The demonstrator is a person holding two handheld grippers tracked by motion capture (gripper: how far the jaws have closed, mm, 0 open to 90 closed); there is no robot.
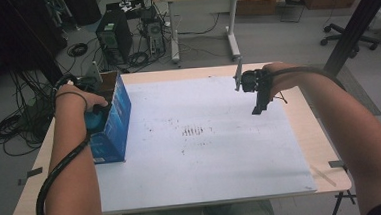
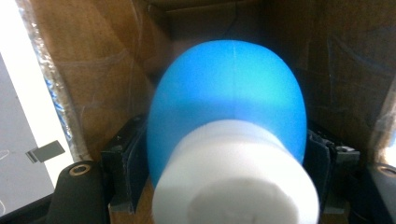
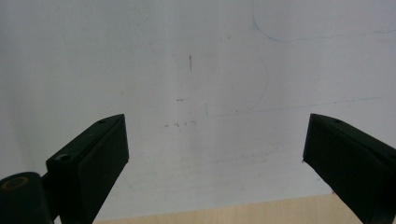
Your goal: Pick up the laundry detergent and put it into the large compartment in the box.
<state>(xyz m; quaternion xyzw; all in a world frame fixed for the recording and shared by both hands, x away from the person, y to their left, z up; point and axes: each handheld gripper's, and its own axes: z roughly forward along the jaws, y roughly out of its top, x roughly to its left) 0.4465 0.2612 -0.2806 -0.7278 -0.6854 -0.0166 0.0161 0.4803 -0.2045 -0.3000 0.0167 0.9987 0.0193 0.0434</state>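
Placing step, seen from above and along each tool. We read the work in hand as putting a blue bulb-shaped object [image 2: 229, 107] with a white base into the blue cardboard box [image 1: 115, 117] that stands open-topped at the left edge of the desk [image 1: 310, 125].

In the high view the left hand-held gripper [image 1: 96, 113] reaches down into the box mouth. In the left gripper view the bulb lies between the two black jaws, with brown cardboard walls on either side and behind it; we judge that it is inside the box, low down. The jaws stand part-way open and flank the bulb closely. Whether the pads still press on it we cannot tell, since the bulb hides the contact lines.

The right hand-held gripper [image 1: 258, 106] hangs over the far right part of the white sheet [image 1: 207, 171] that covers the desk. In the right gripper view its jaws stand wide apart with nothing between them.

We judge the placing to be nearly complete. The next move calls for a clear release, then a straight lift of the left tool out of the box without catching the flaps or tipping the box.

Contents: apart from the bulb, we can make out nothing else in the box.
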